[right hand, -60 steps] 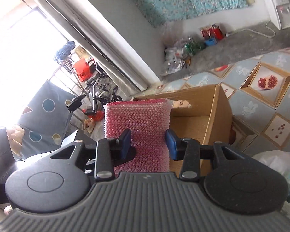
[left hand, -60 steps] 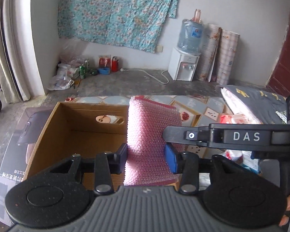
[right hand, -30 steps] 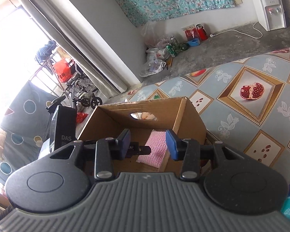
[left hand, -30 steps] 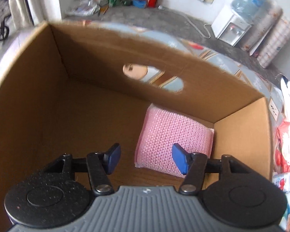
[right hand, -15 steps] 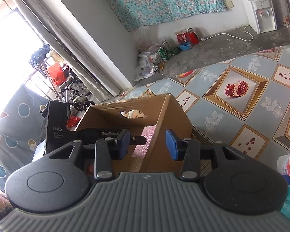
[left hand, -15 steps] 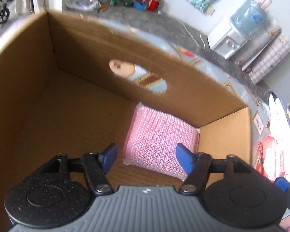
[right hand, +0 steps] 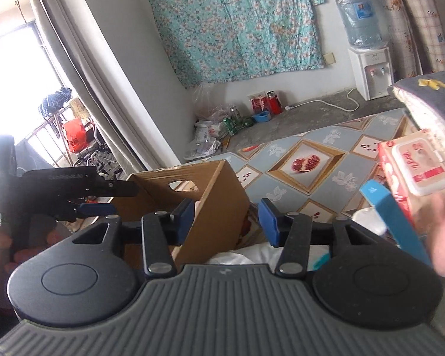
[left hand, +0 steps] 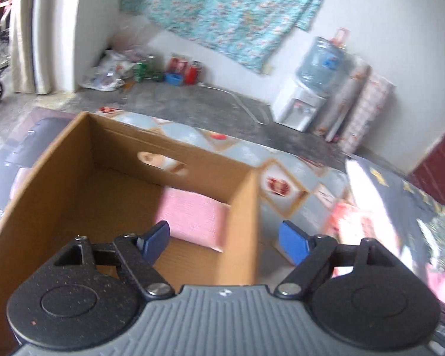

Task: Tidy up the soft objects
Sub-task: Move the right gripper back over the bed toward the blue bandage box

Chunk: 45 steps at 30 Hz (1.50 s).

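Pink bubble-wrap pad (left hand: 194, 218): lies flat on the floor of my cardboard box, tucked into the far right corner against the back wall and the right wall; nothing grips it.
Cardboard box (left hand: 62, 184): open at the top, an oval handle hole in its back wall; it sits on a mat patterned with pomegranates (right hand: 307, 163).
My left gripper (left hand: 225, 238): hangs above the box's right wall, one blue pad over the inside, the other over the mat outside; my jaws have just been opening and stand released and wide, with nothing pressed between them. In the right wrist view the same tool (right hand: 96, 200) juts in from the left edge, a hand wrapped round its grip.
My right gripper (right hand: 225, 218): held beyond the near corner of the box; my jaws have just been opening a little and stand apart, clamping nothing, the box corner merely seen through the gap.
Wet-wipes pack (right hand: 416, 167): red and white with a hard flip lid, near the right edge on the mat, beside a blue strip I cannot identify.
Dark grey pillow (right hand: 430, 95): lies on the mat behind the wipes.
Water dispenser (right hand: 370, 68): stands by the far wall, a blue bottle on top.
Floral teal cloth (right hand: 237, 26): hangs on the wall.
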Motion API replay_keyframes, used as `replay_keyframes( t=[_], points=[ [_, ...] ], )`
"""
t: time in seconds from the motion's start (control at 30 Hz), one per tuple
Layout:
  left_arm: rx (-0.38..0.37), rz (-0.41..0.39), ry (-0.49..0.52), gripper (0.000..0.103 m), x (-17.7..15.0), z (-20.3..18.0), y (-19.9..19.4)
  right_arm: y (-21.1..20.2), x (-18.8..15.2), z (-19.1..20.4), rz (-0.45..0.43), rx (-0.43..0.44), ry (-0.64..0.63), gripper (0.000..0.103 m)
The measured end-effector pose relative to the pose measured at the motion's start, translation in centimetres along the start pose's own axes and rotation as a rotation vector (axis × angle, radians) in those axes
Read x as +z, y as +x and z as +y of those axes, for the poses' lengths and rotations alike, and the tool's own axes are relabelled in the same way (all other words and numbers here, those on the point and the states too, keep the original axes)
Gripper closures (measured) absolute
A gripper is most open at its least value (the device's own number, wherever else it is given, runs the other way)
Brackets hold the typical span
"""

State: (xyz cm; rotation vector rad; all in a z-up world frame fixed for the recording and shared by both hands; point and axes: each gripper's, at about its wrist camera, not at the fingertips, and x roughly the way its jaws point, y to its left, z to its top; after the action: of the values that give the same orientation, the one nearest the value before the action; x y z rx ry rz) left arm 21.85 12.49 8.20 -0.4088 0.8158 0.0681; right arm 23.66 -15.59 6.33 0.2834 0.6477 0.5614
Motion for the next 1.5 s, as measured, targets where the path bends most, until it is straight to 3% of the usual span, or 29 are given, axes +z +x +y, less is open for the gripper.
replay_keyframes(
  t=[0.17,0.33,0.47,0.7,0.83,0.97,1.2,1.27,1.37,1.5],
  points=[
    [-0.116,0.061,0.091,0.021,-2.2,-5.6,0.2,-3.9,-2.9,-2.7,-0.023,-0.098,-0.023,0.055],
    [-0.208,0.139,0.150,0.025,-3.9,-11.2,2.8,-5.7,-4.8,-5.2,-0.057,-0.244,-0.115,0.055],
    [-0.256,0.191,0.155,0.032,-3.8,-14.8,5.4,-5.2,-5.2,-7.3,-0.065,-0.313,-0.184,0.055],
    [-0.304,0.303,0.125,0.047,-3.5,-18.9,10.3,-1.3,-4.5,-8.9,-0.027,-0.331,-0.326,0.056],
    [-0.291,0.346,0.109,0.058,-3.4,-19.7,12.7,1.5,-4.3,-9.3,0.010,-0.343,-0.371,0.060],
    [-0.278,0.380,0.093,0.079,-3.4,-19.6,14.4,3.1,-4.5,-9.6,0.023,-0.361,-0.408,0.078],
    [-0.324,0.364,0.103,0.083,-3.5,-18.7,12.8,2.1,-5.2,-8.2,-0.012,-0.366,-0.438,0.078],
    [-0.348,0.350,0.113,0.084,-3.7,-18.1,11.5,1.3,-5.5,-7.2,-0.029,-0.373,-0.456,0.079],
    [-0.367,0.338,0.127,0.094,-4.1,-17.2,9.4,0.0,-6.1,-5.3,-0.045,-0.392,-0.485,0.079],
    [-0.366,0.337,0.130,0.095,-5.2,-15.6,7.2,-1.5,-7.6,-2.6,-0.030,-0.392,-0.520,0.079]
  ],
)
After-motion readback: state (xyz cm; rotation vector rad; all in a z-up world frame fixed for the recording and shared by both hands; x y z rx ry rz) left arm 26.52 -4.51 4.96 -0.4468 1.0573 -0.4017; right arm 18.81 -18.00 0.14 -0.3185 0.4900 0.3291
